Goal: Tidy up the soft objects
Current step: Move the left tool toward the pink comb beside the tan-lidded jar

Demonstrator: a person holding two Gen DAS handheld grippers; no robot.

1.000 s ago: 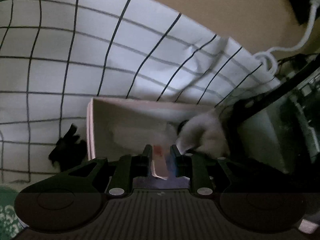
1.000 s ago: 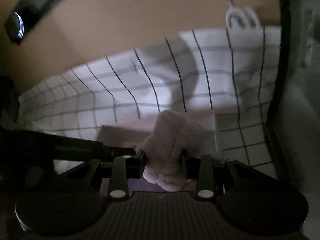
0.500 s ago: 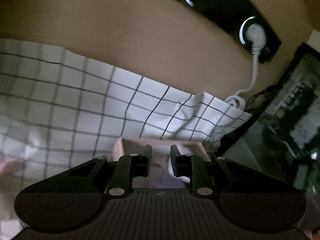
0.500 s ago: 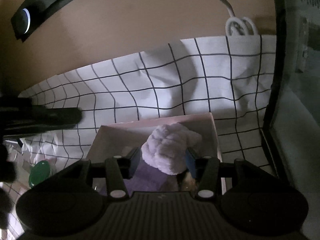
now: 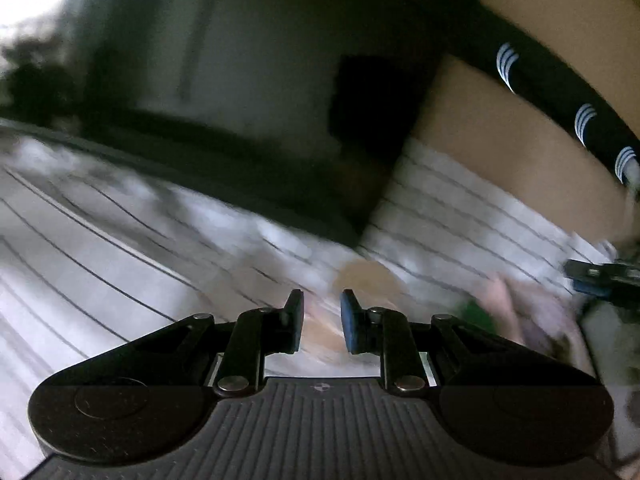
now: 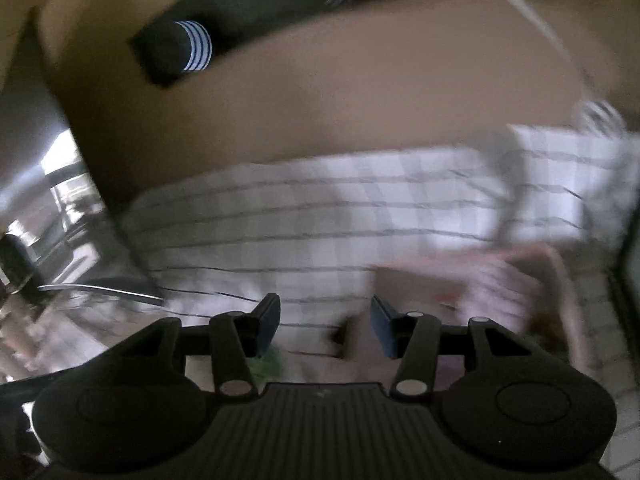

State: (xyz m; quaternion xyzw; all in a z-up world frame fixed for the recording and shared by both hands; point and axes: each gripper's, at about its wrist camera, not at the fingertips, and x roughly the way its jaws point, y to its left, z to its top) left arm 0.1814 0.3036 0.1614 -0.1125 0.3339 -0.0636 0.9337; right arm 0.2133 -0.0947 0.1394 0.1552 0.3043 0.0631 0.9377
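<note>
No readable text, label, brand or number is to be found in either view; both are smeared by motion blur. Only a small round emblem [image 5: 321,387] is seen moulded on the ribbed body of the left gripper, at 6 o'clock in the left wrist view, and a fainter mark [image 6: 319,391] at 6 o'clock in the right wrist view; neither can be read.

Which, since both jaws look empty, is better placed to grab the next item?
Probably left: the left gripper is open with a blurred tan item just ahead; the right gripper faces checked cloth.
</note>
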